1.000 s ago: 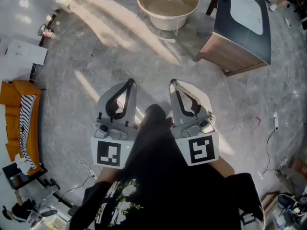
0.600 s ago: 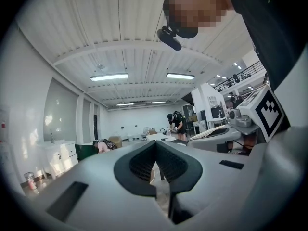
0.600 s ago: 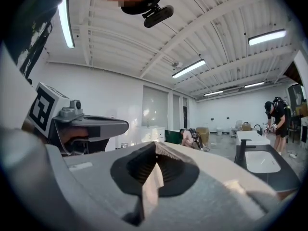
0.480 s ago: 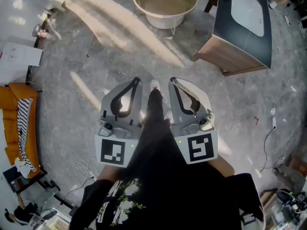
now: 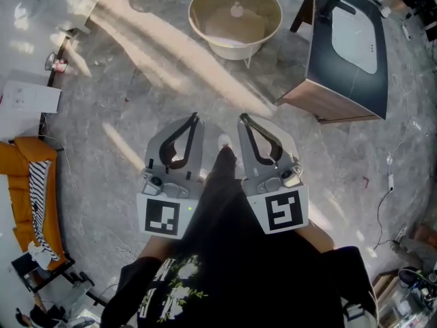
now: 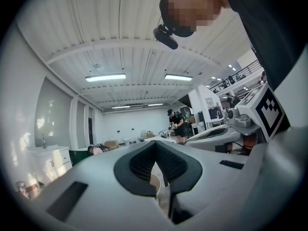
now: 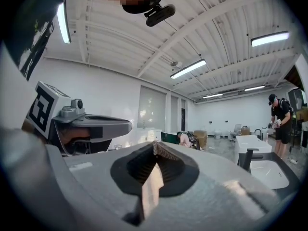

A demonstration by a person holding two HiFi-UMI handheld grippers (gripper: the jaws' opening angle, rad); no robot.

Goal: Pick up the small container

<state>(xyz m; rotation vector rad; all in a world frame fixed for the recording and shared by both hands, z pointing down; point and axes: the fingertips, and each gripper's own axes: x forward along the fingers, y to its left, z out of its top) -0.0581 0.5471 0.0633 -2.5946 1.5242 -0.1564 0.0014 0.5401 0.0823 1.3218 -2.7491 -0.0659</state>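
Note:
I see no small container that I can pick out in any view. In the head view my left gripper (image 5: 196, 115) and right gripper (image 5: 240, 117) are held side by side at waist height above a grey marble floor, both pointing forward. Both are shut, tips meeting, with nothing between them. The left gripper view shows its ribbed pads (image 6: 144, 163) closed to a point, and the right gripper view shows the same for its own pads (image 7: 169, 161). Between the grippers a white shoe (image 5: 223, 142) and a dark trouser leg show.
A round beige tub (image 5: 194, 9) stands on the floor ahead. A wooden cabinet with a dark top and white sink (image 5: 321, 60) is ahead to the right. An orange sofa (image 5: 19, 183) and a white box (image 5: 27, 98) lie far left. A person (image 7: 279, 114) stands by a counter.
The floor has slid toward me as the person walks forward; the tub and cabinet sit slightly nearer. The white shoe has come into view between the grippers. Both grippers stayed shut.

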